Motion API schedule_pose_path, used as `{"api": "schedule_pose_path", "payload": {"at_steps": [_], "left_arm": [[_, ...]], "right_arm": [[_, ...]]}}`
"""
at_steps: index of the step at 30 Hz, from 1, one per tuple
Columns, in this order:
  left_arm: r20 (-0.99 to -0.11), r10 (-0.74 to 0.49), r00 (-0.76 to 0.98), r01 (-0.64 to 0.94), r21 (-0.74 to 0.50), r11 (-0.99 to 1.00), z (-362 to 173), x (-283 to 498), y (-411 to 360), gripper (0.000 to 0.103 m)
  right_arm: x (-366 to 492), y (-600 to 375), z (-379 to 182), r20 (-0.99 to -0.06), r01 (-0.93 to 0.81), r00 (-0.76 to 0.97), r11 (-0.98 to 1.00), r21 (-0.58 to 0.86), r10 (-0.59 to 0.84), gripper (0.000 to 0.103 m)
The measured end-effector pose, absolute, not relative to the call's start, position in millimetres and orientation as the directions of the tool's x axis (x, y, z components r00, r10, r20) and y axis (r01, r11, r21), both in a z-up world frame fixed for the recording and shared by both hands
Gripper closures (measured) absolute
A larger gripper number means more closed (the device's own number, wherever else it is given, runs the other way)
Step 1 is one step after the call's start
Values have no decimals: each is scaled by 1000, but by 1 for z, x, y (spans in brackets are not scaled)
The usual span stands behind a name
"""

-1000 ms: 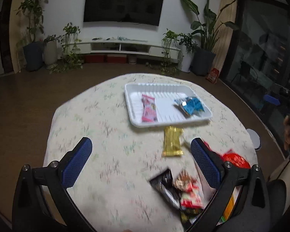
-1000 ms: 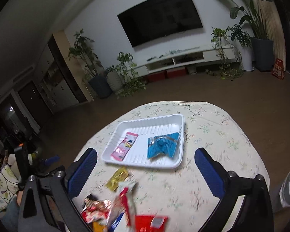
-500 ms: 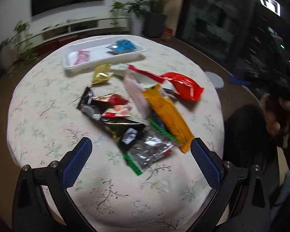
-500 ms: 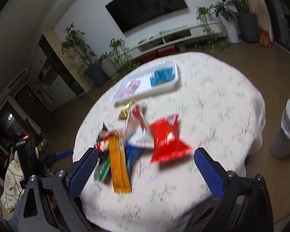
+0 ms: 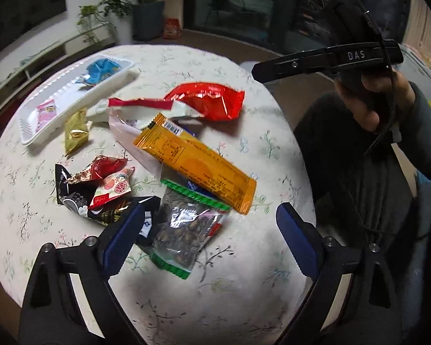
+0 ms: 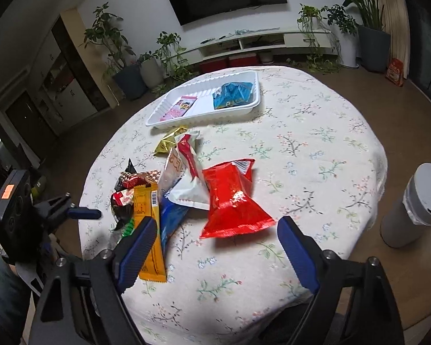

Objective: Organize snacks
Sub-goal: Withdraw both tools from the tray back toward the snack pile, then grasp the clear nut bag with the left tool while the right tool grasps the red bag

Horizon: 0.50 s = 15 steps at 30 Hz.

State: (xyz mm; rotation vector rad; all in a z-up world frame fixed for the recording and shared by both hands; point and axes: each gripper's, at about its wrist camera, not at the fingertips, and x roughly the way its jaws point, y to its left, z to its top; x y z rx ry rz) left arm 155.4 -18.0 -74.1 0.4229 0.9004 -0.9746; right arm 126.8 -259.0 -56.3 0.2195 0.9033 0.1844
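Left gripper (image 5: 207, 235) hovering over seed packet (image 5: 184, 230), jaws apart, right gripper (image 6: 215, 244) hovering near red bag (image 6: 232, 201), jaws apart, both empty.

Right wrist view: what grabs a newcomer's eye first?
The shiny red bag lying mid-table just ahead of the open right tongs, at the edge of a heap of wrappers that includes a long orange packet. Beyond it, the white tray near the far edge holds only a pink packet and a blue packet.
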Motion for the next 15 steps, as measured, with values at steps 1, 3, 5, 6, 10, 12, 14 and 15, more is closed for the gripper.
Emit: {"api": "schedule_pose_path", "payload": {"at_steps": [1,3,5,6,10,12,14,15], "left_arm": [[-817,-524,241,858,-72,508,-76,159,-18,11],[-824,-525,211,876,-80,476,-77,164,-16,14],[-825,-539,171,895,-99,435,-75,168,-15,14],[-821,-551,153,903,-111,416,-73,168,-14,14],[-794,-598,108,932,-129,340,-62,169,-17,14],[-825,-552,122,929,-100,355,-70,176,-23,14],[-852,-512,113,927,-95,363,-81,185,-27,14],[-854,-510,105,929,-99,357,-84,187,-28,14]], "right_arm": [[128,-258,-59,-754,-68,604,959,274,258,15],[129,-257,-62,-758,-70,595,957,282,267,15],[130,-257,-68,-762,-69,587,955,287,272,15],[130,-258,-70,-764,-66,585,955,290,273,15],[130,-263,-72,-760,-53,585,948,313,283,15],[131,-263,-72,-758,-54,587,947,315,285,15],[131,-263,-72,-762,-52,582,948,315,285,15],[131,-262,-72,-761,-54,582,948,315,286,15]]}}
